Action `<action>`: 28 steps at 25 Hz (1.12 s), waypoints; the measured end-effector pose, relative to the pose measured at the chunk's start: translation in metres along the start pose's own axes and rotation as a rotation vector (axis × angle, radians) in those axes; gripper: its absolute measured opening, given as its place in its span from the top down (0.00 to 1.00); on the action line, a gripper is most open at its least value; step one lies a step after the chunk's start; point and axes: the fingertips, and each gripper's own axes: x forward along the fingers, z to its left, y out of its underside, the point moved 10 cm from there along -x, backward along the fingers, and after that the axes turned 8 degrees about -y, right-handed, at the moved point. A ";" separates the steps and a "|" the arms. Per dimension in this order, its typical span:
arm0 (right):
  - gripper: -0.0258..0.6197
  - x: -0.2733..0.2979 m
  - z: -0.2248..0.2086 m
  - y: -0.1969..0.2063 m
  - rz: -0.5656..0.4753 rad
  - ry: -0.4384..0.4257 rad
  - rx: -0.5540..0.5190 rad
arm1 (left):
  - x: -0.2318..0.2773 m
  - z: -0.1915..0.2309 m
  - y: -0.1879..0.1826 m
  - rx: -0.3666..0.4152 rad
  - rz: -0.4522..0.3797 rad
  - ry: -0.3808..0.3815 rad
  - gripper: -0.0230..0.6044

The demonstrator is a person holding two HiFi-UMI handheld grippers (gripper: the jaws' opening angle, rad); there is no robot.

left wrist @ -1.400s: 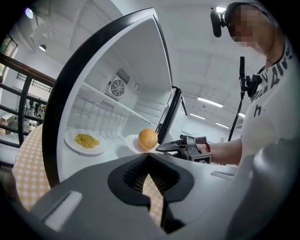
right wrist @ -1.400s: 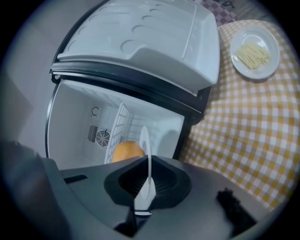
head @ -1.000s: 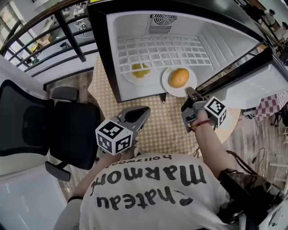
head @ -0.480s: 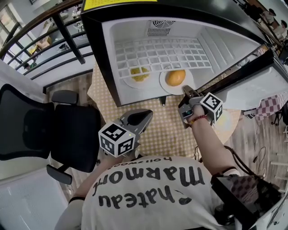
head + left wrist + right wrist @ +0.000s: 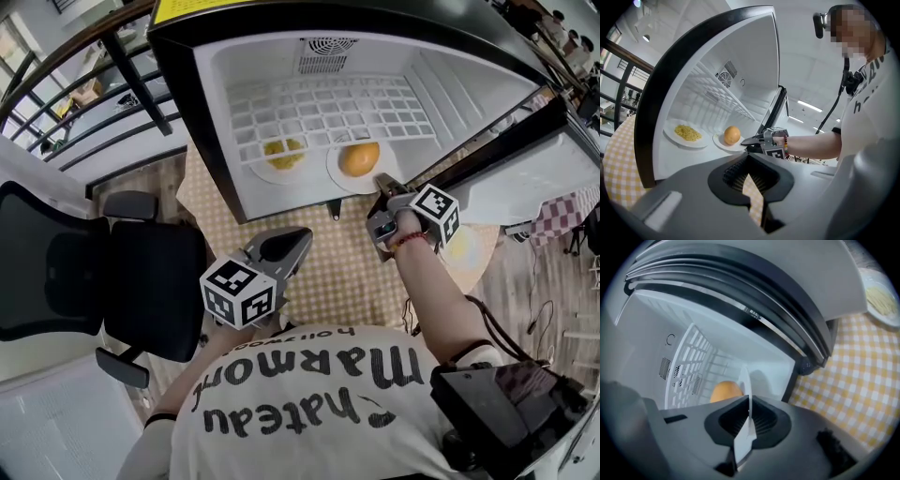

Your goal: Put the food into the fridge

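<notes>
A small fridge (image 5: pixel 214 141) stands open on the checked tablecloth. On its floor lie a white plate of yellow noodles (image 5: pixel 281 155) and, to its right, a white plate (image 5: pixel 339 178) carrying a round orange food (image 5: pixel 359 158). My right gripper (image 5: pixel 382 182) is shut on that plate's near rim (image 5: pixel 743 380), with the orange food (image 5: pixel 724 391) just beyond the jaws. My left gripper (image 5: pixel 286 246) hovers over the cloth in front of the fridge, shut and holding nothing. The left gripper view shows both plates (image 5: pixel 688 134) and the right gripper (image 5: pixel 746 140).
A white wire shelf (image 5: pixel 328 108) sits above the plates. The fridge door (image 5: pixel 525 169) swings open to the right. Another plate with yellow food (image 5: pixel 466 246) lies on the table to the right. A black office chair (image 5: pixel 94 272) stands at the left.
My right gripper has pushed the plate with the orange food a little farther into the fridge. The left gripper has barely moved.
</notes>
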 end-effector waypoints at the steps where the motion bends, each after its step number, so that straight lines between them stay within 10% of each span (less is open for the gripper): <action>1: 0.92 0.001 0.001 -0.001 0.003 0.003 -0.009 | 0.000 0.000 0.000 -0.004 -0.001 -0.001 0.95; 28: 0.85 0.041 0.027 -0.017 0.103 0.173 -0.492 | 0.002 0.006 0.003 -0.077 -0.018 0.014 0.95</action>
